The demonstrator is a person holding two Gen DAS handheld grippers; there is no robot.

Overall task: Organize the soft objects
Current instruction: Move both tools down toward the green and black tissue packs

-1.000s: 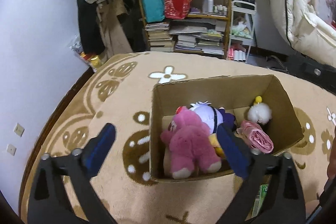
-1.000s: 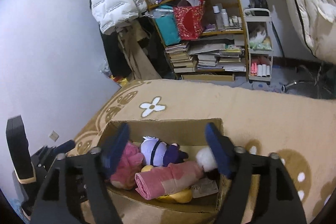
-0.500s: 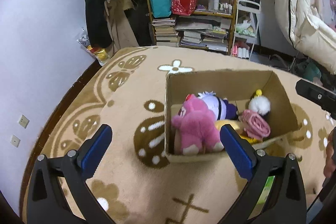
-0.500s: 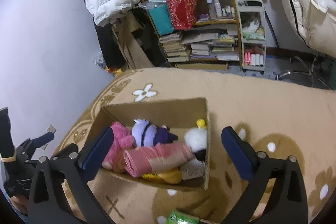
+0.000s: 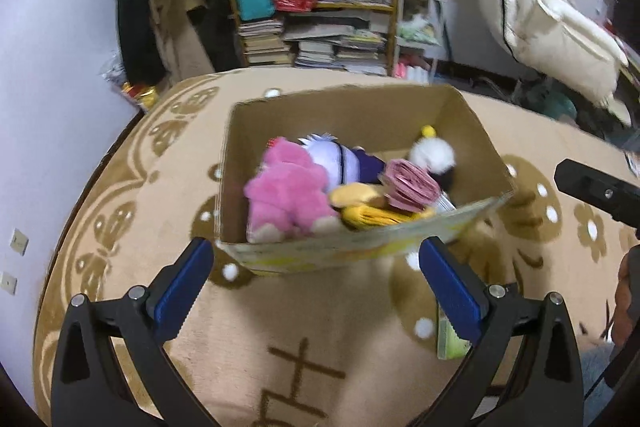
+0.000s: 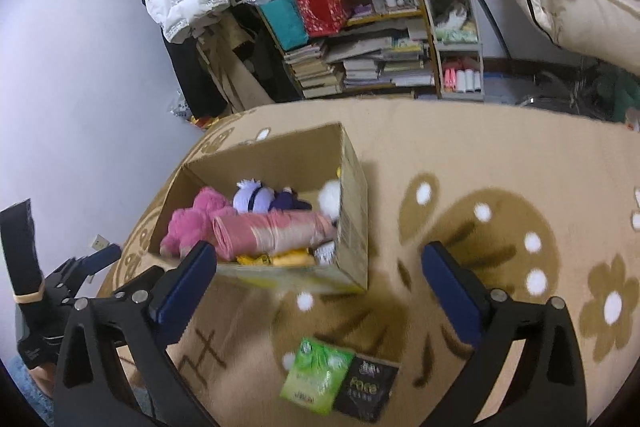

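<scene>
Both grippers have been pulled back from the cardboard box [image 5: 352, 131] since a second ago; left gripper [image 5: 316, 291] and right gripper [image 6: 320, 291] are held wide open, nothing gripped. Pink plush [image 5: 288, 191], purple-white plush [image 5: 340, 159], white plush ball [image 5: 432, 155] and rolled pink cloth [image 6: 272, 231] are seen inside the box on the carpet [image 6: 500, 167]. Green packet [image 6: 316, 375] and black packet [image 6: 368, 387] lie outside, just beside each other; sorting is judged nearly done.

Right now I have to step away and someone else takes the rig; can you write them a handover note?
Left tool: open, empty, short of the brown cardboard box.
Right tool: open, empty, above the beige patterned rug.
Done: pink plush bear, purple-white doll, rolled pink cloth and white fluffy toy are boxed.
Left: green packet and black packet on the rug, if they belong.
</scene>
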